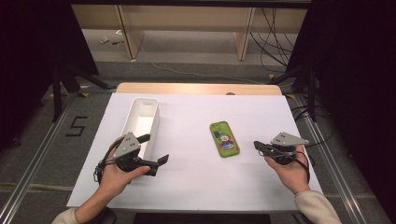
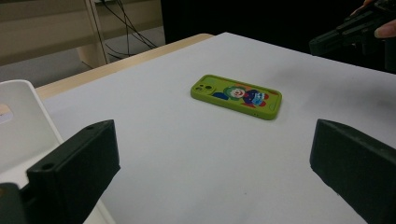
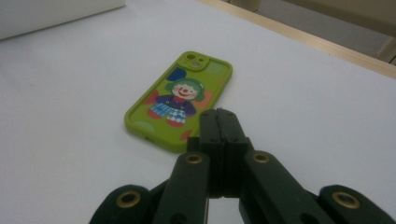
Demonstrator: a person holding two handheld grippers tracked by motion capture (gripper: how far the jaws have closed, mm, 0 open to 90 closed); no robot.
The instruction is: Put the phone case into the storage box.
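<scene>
The phone case (image 1: 224, 138) is seen lying flat, right of the tabletop's (image 1: 196, 182) middle, ungrasped. The left claw (image 1: 156, 161) is spread wide near the bin (image 1: 140, 123); the right claw (image 1: 256, 145) is clenched on nothing. All handling is judged left to do.

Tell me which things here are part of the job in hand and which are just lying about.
In the job:
- green rubbery phone case with a clown picture
- right gripper, jaws closed, pointed at it
- left gripper, jaws open

Probably just lying about:
- long white plastic bin
- black cables on the floor
</scene>
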